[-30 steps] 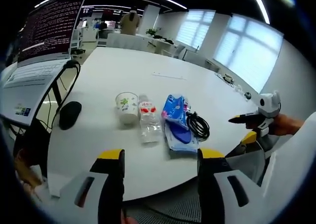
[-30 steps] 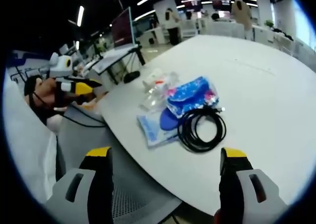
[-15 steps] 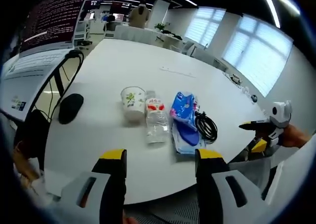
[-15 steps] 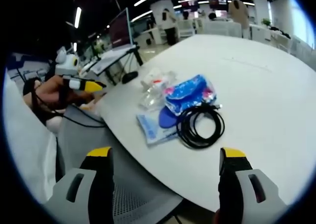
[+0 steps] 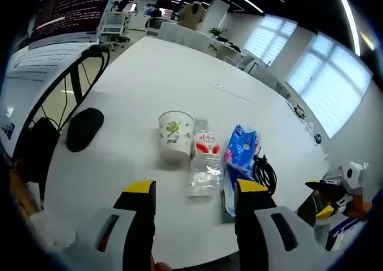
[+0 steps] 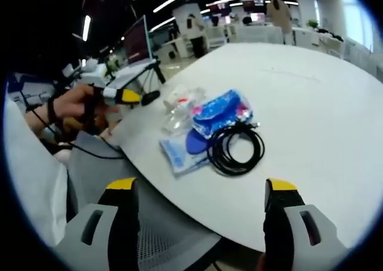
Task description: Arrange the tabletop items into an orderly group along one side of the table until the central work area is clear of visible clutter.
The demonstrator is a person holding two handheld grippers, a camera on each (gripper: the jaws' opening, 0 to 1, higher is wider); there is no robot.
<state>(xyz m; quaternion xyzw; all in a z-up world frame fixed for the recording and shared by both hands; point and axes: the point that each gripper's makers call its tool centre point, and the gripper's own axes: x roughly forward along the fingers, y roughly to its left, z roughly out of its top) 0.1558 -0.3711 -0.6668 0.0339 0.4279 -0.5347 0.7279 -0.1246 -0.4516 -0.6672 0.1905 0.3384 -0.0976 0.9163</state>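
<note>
I have both grippers held off the near edge of the white round table [image 5: 149,73], and neither has hold of anything.

In the left gripper view my left gripper [image 5: 194,190] has its yellow-tipped jaws spread wide, with bare table between them. Just past them the items lie in a row close to the table's near edge: a paper cup [image 5: 175,133] with a green print stands upright, and a clear water bottle [image 5: 205,162] with a red label lies on its side touching it. Next to the bottle comes a blue patterned packet [image 5: 241,154], which rests on a flat clear pouch [image 5: 229,196], and a coiled black cable [image 5: 266,174] sits just beside the packet. A black mouse [image 5: 84,128] lies well apart from the row. Beyond it a laptop [image 5: 42,67] sits on a stand.

In the right gripper view my right gripper [image 6: 198,190] is also wide open, hovering over the mesh seat of a grey chair [image 6: 149,223]. From here the cable [image 6: 234,150] is nearest, the packet [image 6: 216,112] is touching it, and the bottle [image 6: 178,112] lies behind. The left gripper [image 6: 122,95] shows at the table's edge, held in a hand [image 6: 72,106].
</note>
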